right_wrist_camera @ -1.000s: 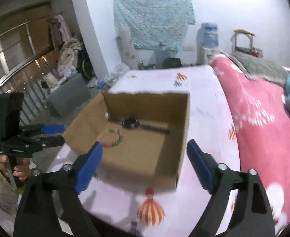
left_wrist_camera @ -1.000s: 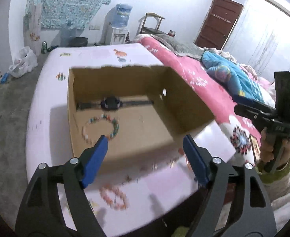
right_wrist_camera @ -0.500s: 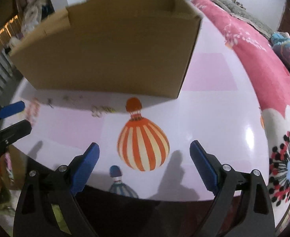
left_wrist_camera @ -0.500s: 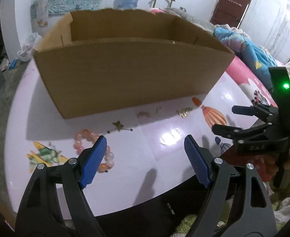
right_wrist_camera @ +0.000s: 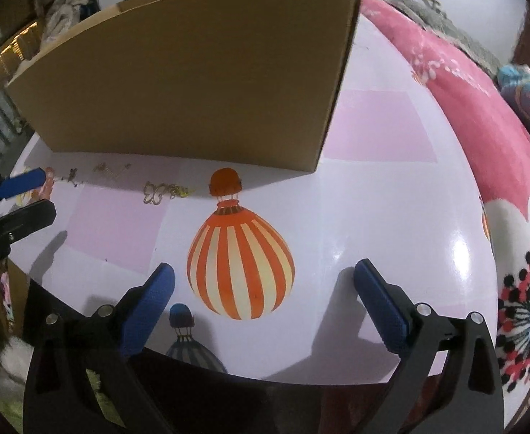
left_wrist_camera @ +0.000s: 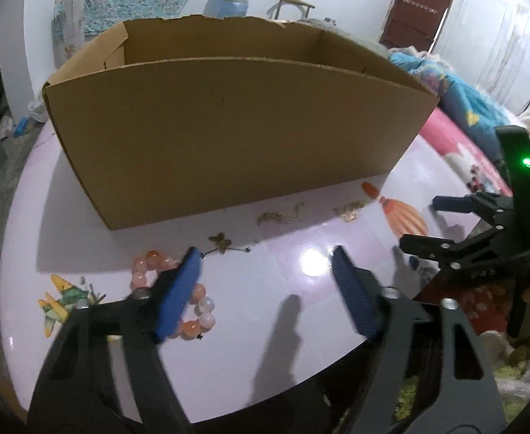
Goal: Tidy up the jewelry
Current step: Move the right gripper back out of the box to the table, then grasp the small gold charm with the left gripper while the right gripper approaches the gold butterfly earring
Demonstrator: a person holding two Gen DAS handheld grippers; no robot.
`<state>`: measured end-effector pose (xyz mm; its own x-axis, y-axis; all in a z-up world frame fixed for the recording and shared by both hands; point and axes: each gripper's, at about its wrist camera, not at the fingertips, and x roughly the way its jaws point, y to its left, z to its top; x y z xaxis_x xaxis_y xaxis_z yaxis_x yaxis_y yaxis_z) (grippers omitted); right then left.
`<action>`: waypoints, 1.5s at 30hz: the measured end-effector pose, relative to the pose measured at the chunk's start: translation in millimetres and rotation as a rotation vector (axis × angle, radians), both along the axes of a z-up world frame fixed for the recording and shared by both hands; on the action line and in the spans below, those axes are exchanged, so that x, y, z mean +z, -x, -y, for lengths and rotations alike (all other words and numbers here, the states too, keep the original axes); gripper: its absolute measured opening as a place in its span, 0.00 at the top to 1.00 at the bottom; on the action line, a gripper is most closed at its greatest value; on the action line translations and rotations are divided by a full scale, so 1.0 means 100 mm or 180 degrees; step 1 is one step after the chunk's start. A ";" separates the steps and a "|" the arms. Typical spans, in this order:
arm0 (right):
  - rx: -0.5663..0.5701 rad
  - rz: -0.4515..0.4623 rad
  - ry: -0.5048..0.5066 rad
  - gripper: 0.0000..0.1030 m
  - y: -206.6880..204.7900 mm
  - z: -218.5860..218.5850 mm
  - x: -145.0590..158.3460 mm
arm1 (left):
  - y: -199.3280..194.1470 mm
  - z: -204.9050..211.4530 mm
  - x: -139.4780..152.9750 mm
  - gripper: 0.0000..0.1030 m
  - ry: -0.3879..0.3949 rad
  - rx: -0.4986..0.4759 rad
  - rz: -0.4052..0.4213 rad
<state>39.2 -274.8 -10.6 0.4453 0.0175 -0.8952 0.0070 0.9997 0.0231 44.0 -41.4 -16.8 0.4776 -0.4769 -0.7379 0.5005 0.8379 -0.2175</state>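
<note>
Left tool point(left_wrist_camera: 265, 264) spread wide above pink-and-orange beaded bracelet point(left_wrist_camera: 196, 296), right tool point(right_wrist_camera: 265, 282) released over glossy lilac counter point(right_wrist_camera: 373, 195), brown cardboard box point(left_wrist_camera: 229, 126) behind, small gold butterfly trinkets point(right_wrist_camera: 160, 191) alongside

Both cameras sit low and close at the near edge of the shiny pale purple table point(left_wrist_camera: 294, 289), looking across it at the tall brown cardboard box point(left_wrist_camera: 229, 137) point(right_wrist_camera: 192, 83). The left view faces its front wall; the right view looks from further right. Both share the orange striped balloon picture point(right_wrist_camera: 241, 271) point(left_wrist_camera: 406, 218).
</note>
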 end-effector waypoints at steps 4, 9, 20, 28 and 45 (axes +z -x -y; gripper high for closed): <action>0.0034 0.0178 -0.0555 0.06 -0.01 -0.01 0.12 | -0.02 0.01 -0.01 0.49 0.0133 -0.0117 -0.0052; 0.0283 0.0307 -0.0745 0.12 -0.01 -0.18 0.18 | -0.07 -0.01 -0.12 0.57 -0.0042 0.0017 -0.0191; 0.0422 0.0327 -0.1042 0.33 -0.06 -0.29 0.13 | -0.18 0.00 -0.01 0.59 -0.0312 0.0069 0.0025; 0.0531 0.0412 -0.1059 0.37 -0.07 -0.33 0.15 | -0.30 0.11 -0.08 0.84 -0.0700 -0.0068 -0.0005; 0.0507 0.0435 -0.1102 0.40 -0.09 -0.29 0.13 | -0.32 0.17 -0.05 0.88 -0.0825 -0.0211 0.0102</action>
